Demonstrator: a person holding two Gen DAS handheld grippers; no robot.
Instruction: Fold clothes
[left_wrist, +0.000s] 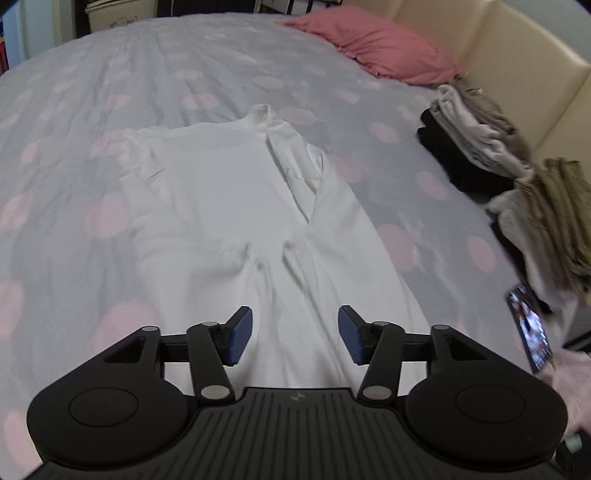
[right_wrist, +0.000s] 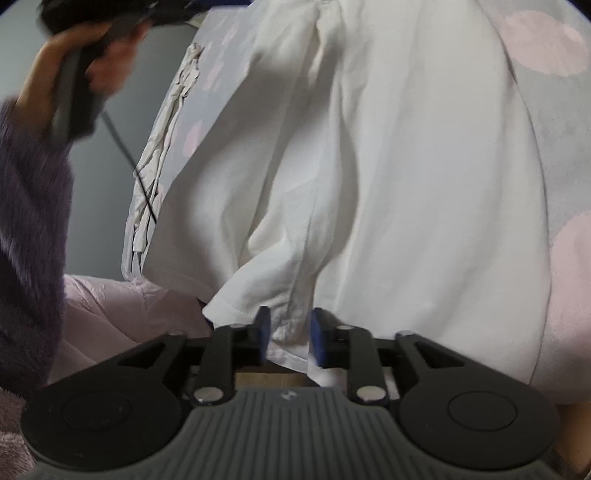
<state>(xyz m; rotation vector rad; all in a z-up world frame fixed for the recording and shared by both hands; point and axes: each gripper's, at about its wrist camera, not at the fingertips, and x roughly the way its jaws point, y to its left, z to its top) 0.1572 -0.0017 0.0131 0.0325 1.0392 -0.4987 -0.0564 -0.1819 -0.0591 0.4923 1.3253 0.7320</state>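
A white shirt (left_wrist: 229, 192) lies spread out lengthwise on the bed, collar at the far end and its sides folded inward. My left gripper (left_wrist: 295, 338) hovers open over the shirt's near part, with nothing between its blue pads (left_wrist: 240, 336). In the right wrist view the shirt (right_wrist: 406, 184) hangs toward the bed's edge. There my right gripper (right_wrist: 290, 338) is shut on a bunched fold of the hem, one blue pad on either side of the cloth.
The bed cover (left_wrist: 110, 74) is grey with pink dots. A pink pillow (left_wrist: 380, 48) lies by the beige headboard (left_wrist: 517, 55). Two stacks of folded clothes (left_wrist: 472, 140) (left_wrist: 546, 221) and a lit phone (left_wrist: 530, 328) are at the right. A hand (right_wrist: 74, 55) with a purple fuzzy sleeve (right_wrist: 29, 221) holds the other gripper's handle.
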